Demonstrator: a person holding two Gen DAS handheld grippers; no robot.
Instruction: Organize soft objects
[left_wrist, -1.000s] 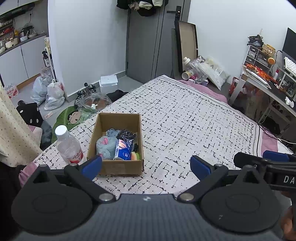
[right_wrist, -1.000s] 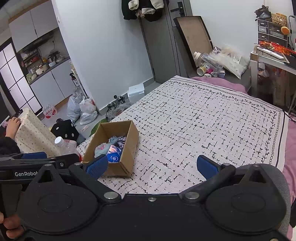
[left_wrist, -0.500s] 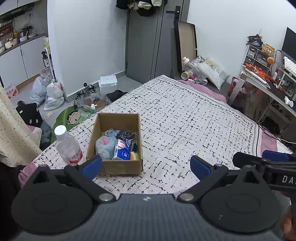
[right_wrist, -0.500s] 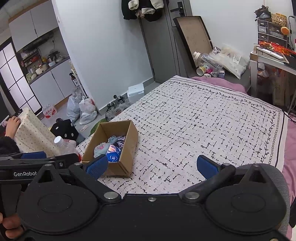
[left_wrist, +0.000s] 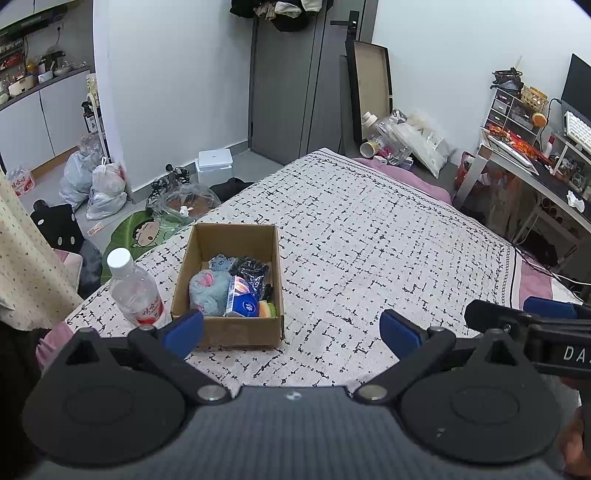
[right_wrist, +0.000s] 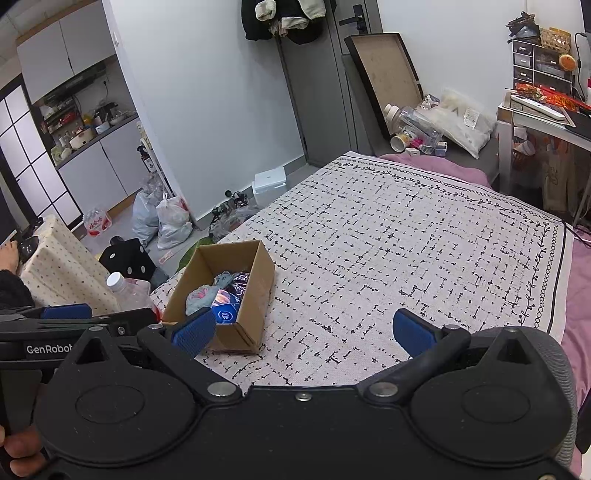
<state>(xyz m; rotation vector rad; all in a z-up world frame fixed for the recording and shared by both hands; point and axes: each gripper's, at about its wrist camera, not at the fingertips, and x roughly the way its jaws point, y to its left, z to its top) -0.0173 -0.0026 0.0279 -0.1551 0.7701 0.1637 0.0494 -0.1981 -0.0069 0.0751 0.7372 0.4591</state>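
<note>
Here: 1 cardboard box (left_wrist: 227, 284) on bed (left_wrist: 369, 240) | inside: 1 grey plush (left_wrist: 208, 291), 1 blue pack (left_wrist: 242, 302), 1 dark bag (left_wrist: 251, 269), orange-green item mostly hidden | 1 water bottle (left_wrist: 135, 291) just beside box | left gripper (left_wrist: 291, 328) fingers spread wide, empty | right gripper (right_wrist: 304, 330) same, near box corner covered by finger.

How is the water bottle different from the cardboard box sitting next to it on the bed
The water bottle is clear plastic with a white cap and a red label; the cardboard box is brown and opaque. The bottle stands upright and capped, while the box lies low with its top open. The box holds soft things, among them a grey-blue plush; whether the bottle holds anything I cannot tell. Both rest on the patterned bedspread, side by side near its corner.
</note>
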